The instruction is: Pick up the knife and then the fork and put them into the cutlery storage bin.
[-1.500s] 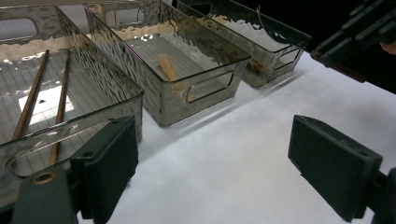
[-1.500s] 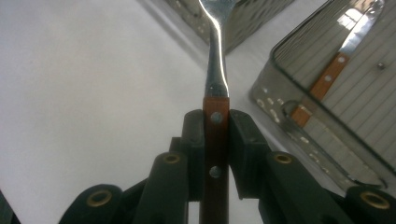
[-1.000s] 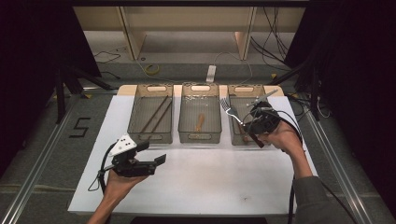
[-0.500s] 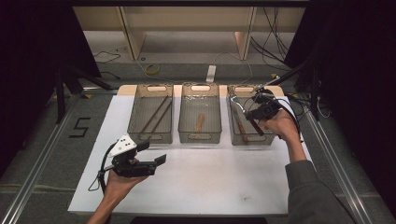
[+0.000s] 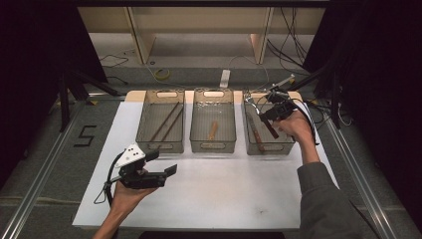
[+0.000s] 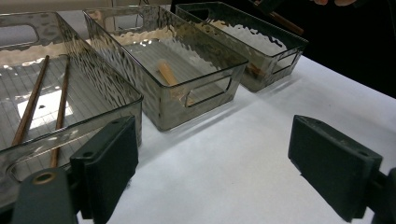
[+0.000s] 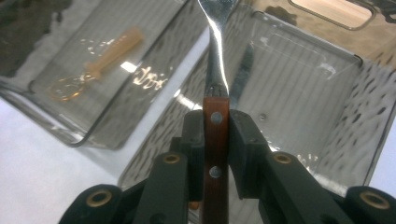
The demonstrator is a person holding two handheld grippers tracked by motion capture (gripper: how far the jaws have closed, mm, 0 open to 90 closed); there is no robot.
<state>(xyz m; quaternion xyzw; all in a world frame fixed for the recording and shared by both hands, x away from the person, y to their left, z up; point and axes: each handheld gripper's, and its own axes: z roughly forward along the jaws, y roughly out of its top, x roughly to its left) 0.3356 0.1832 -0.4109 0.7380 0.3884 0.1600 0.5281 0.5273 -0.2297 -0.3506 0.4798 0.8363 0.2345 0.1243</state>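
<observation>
Right tongs (image 5: 266, 110) clamped on wood-handled fork (image 7: 215, 121), upper right of frame above right bin (image 5: 268, 145), clear of its rims, left tongs (image 5: 161, 164) spread empty over bare bench (image 5: 224, 189), lower left

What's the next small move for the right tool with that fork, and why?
Probably lower it into the right bin and release. The right tool is shut on the fork by its wooden handle, held above that bin, where a knife already lies; the other bins hold chopsticks and a wooden spoon.
</observation>
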